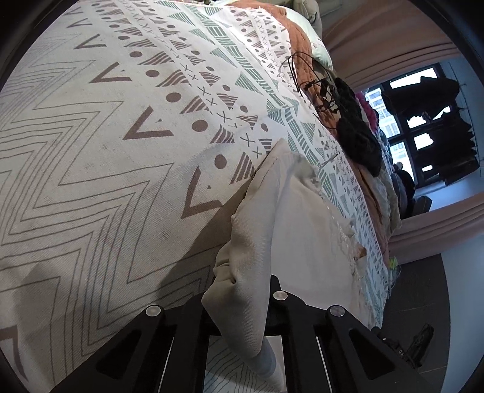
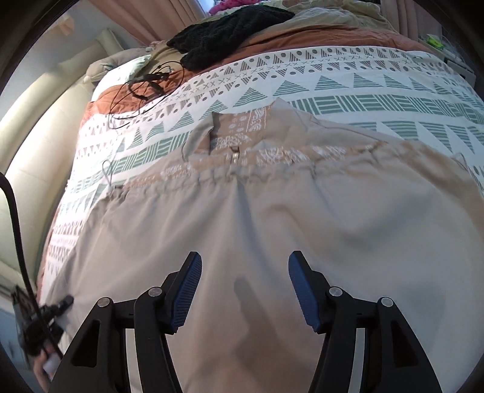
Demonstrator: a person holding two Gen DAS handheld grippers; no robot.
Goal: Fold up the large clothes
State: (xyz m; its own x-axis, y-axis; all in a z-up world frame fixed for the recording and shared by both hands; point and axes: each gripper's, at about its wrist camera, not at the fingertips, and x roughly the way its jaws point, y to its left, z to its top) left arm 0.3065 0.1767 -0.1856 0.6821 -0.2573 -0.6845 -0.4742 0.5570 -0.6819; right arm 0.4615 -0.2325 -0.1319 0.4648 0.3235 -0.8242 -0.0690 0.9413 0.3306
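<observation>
**Mid-fold: one side pinched, the other let go**

The beige garment (image 2: 242, 217) lies spread on the patterned bedspread (image 1: 106, 136). Left gripper (image 1: 242, 320) pinches its edge, lifted. Right gripper (image 2: 245, 290) hovers spread, empty. Next probably: carry that edge across, keeping it taut.

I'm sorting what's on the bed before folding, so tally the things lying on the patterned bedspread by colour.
Beige: 1, the beige garment, its edge pinched in the left gripper
Black: 2, the black knit piece and the black cable tangle
Total: 3
</observation>
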